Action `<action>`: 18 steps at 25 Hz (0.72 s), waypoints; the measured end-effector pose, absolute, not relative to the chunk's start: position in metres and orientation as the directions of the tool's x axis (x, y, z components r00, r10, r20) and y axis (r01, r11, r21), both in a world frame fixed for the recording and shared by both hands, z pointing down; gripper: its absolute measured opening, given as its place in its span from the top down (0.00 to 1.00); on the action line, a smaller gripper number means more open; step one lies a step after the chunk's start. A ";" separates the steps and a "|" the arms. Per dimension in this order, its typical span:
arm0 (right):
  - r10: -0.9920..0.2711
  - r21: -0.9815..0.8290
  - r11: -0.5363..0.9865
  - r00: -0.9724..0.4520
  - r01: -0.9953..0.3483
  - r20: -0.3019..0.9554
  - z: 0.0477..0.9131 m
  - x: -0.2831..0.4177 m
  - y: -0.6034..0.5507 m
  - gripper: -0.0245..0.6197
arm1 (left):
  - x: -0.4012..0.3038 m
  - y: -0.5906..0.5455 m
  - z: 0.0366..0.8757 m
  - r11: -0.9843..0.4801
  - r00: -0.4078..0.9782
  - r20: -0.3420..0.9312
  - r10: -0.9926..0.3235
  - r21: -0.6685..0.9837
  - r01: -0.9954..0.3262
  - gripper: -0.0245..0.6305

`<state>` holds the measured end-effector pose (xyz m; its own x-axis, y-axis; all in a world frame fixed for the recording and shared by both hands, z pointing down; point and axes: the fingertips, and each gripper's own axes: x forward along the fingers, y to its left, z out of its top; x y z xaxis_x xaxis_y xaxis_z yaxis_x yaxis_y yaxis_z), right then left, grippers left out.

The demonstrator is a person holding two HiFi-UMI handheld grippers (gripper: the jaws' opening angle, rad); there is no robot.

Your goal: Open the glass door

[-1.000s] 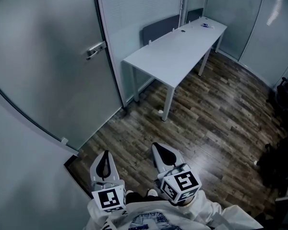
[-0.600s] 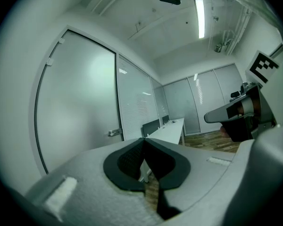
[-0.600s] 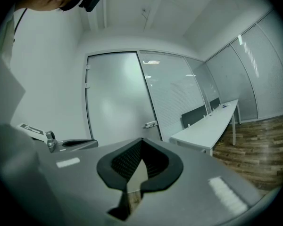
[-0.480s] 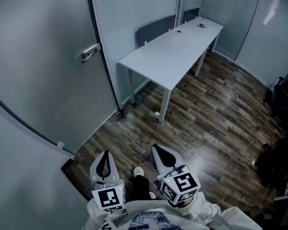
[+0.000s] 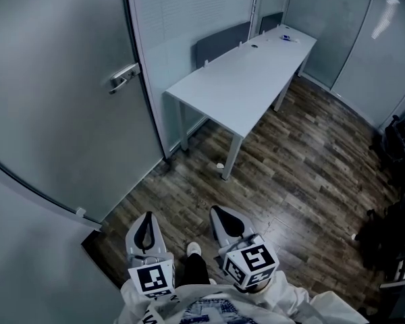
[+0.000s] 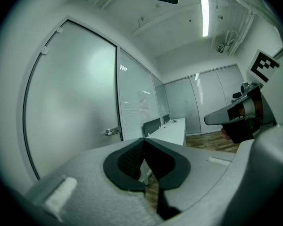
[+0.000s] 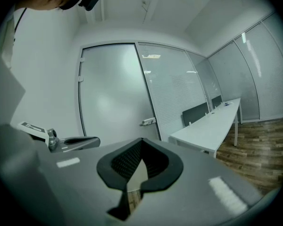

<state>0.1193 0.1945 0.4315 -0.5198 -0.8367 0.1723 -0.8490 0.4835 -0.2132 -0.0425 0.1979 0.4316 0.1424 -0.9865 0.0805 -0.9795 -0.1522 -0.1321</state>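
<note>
Left gripper (image 5: 147,223) & right gripper (image 5: 228,219), jaws together & empty, are well off the glass door (image 5: 54,100); get nearer, spread one, clamp handle (image 5: 123,77) (prob. a lever) squarely.

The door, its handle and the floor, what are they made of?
The door looks like frosted glass: smooth, cloudy grey, with soft reflections. The handle is probably metal, going by its silvery shine. The floor is dark, streaky wood-look planks; I cannot tell whether they are real wood or laminate.
</note>
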 end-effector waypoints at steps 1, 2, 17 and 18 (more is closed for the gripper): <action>-0.833 -0.210 0.489 -0.524 -0.847 0.175 0.431 0.117 0.186 0.96 | -0.045 0.189 0.432 -0.147 0.138 0.078 -0.987 -0.134 -0.980 0.96; -0.830 -0.207 0.493 -0.528 -0.845 0.177 0.430 0.115 0.177 0.96 | -0.047 0.180 0.431 -0.142 0.133 0.076 -0.988 -0.133 -0.981 0.96; -0.804 -0.206 0.519 -0.556 -0.829 0.211 0.440 0.063 0.065 0.96 | -0.095 0.072 0.436 -0.117 0.108 0.085 -0.991 -0.108 -0.987 0.96; -0.806 -0.205 0.518 -0.554 -0.830 0.209 0.439 0.061 0.059 0.96 | -0.097 0.065 0.435 -0.121 0.112 0.086 -0.990 -0.104 -0.987 0.96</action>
